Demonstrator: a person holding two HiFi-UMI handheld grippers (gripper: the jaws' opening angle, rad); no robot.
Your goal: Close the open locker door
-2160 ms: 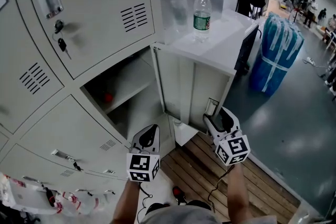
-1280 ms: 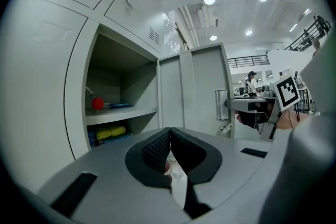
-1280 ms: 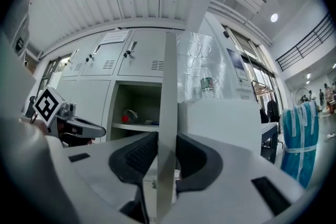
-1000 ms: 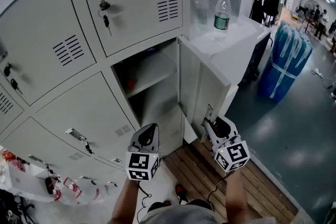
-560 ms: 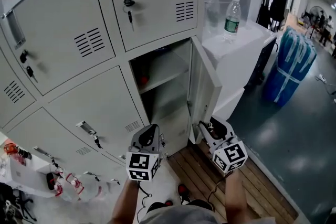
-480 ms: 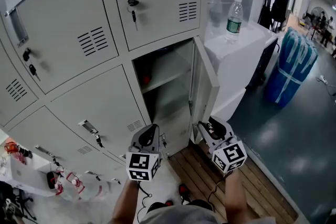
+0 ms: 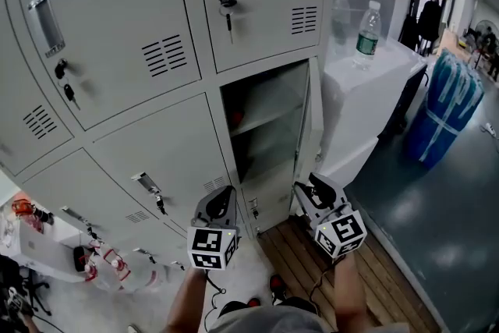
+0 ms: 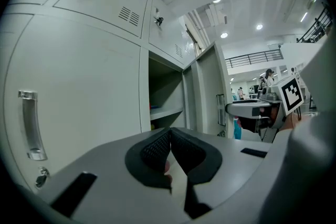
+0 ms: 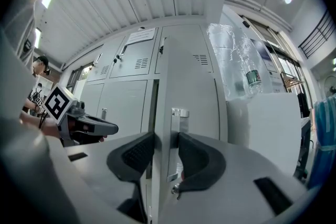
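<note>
Lockers (image 7: 132, 51): right tool (image 9: 165, 140) just opening, straddling door (image 9: 190, 81).

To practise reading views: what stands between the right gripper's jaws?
Edge and handle of the locker door, in the right gripper view; the right gripper has just been opening its jaws.

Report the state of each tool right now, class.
Left tool: closed, empty.
Right tool: open, its jaws just been opening, with the locker door edge between them.

white cabinet (image 7: 394, 65), water bottle (image 7: 367, 33) on top
</note>
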